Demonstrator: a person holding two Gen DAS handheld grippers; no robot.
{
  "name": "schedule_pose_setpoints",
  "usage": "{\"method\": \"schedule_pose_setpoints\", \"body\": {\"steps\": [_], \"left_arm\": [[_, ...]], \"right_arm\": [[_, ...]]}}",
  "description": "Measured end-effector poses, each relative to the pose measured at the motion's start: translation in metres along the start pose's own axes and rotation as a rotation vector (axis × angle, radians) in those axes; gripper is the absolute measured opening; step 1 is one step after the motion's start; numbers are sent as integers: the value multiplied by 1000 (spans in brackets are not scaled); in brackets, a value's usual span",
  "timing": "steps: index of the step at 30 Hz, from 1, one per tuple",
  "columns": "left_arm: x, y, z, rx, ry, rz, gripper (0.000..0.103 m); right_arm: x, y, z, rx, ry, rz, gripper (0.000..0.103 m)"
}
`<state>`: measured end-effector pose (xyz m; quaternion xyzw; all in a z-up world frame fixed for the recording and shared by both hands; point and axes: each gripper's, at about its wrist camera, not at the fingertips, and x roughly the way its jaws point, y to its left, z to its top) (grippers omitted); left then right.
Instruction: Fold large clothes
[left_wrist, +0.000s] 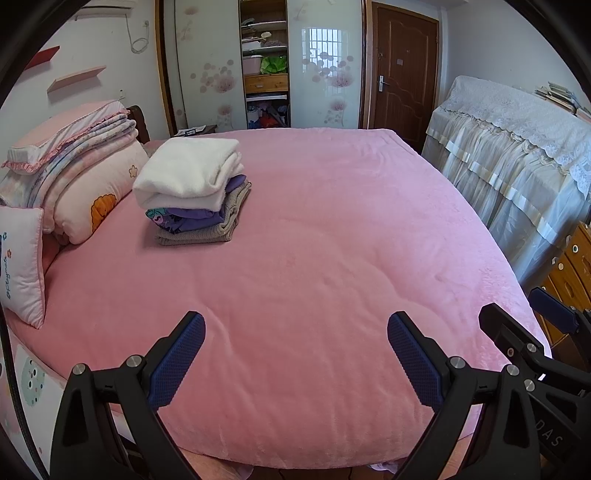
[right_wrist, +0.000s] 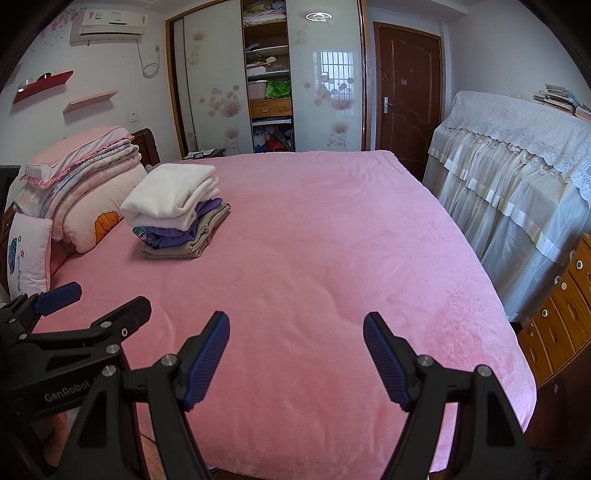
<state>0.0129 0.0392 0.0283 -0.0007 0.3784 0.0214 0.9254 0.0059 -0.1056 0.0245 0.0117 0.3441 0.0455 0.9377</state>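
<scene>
A stack of folded clothes (left_wrist: 192, 192) (right_wrist: 177, 210) lies on the pink bed (left_wrist: 314, 277) (right_wrist: 314, 258), far left near the pillows: a white fleece piece on top, a purple one under it, a beige knit at the bottom. My left gripper (left_wrist: 295, 332) hovers open over the bed's near edge, nothing between its blue pads. My right gripper (right_wrist: 296, 330) is likewise open and empty beside it. In the left wrist view the right gripper (left_wrist: 524, 317) shows at the right edge; in the right wrist view the left gripper (right_wrist: 103, 301) shows at the left.
Pillows and folded quilts (left_wrist: 74, 166) (right_wrist: 77, 188) pile up at the headboard on the left. A lace-covered piece of furniture (left_wrist: 517, 155) (right_wrist: 517, 177) and wooden drawers (right_wrist: 561, 314) stand to the right of the bed. An open wardrobe (right_wrist: 267, 81) and a brown door (right_wrist: 406, 88) are behind.
</scene>
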Motion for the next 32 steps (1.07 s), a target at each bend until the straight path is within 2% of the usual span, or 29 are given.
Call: {"method": "schedule_pose_setpoints", "body": {"steps": [32], "left_arm": [[0,2,-3,1,9,-2,99]], "right_arm": [[-1,0,1,-1,-2,0,75]]}}
